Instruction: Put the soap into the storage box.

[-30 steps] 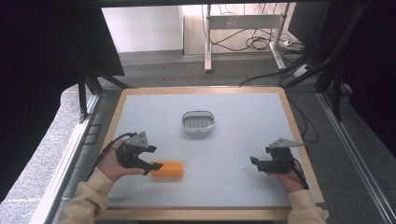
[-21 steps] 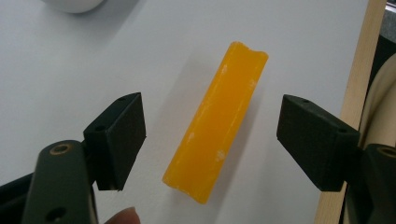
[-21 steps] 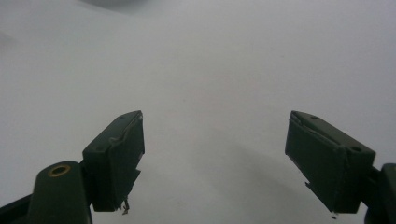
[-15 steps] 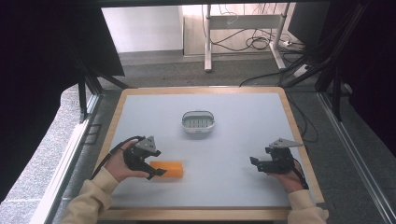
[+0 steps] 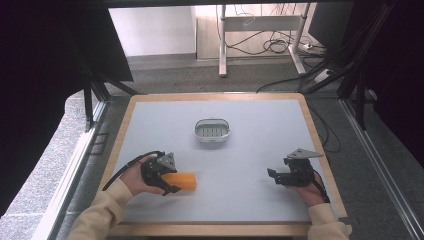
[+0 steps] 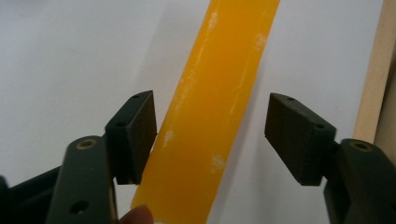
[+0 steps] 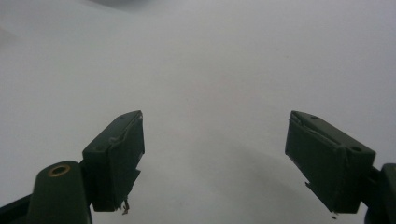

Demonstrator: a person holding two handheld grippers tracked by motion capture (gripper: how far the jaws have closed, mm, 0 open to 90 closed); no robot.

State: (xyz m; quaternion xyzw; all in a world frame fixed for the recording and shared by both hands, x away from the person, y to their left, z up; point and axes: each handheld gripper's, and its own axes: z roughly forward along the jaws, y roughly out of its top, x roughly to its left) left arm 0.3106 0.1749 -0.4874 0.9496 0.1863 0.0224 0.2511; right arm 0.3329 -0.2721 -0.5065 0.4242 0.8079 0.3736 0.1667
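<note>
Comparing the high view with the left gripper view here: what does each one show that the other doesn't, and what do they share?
High view alone: the small white basket mid-table, the right gripper open over bare table, and the person's sleeves. Left gripper view alone: the gap on each side of the orange block, with one jaw almost against its edge and the other standing well off, plus pale scuffs on its surface. Both: the left gripper, open around the orange block, the white tabletop and its wooden rim.
</note>
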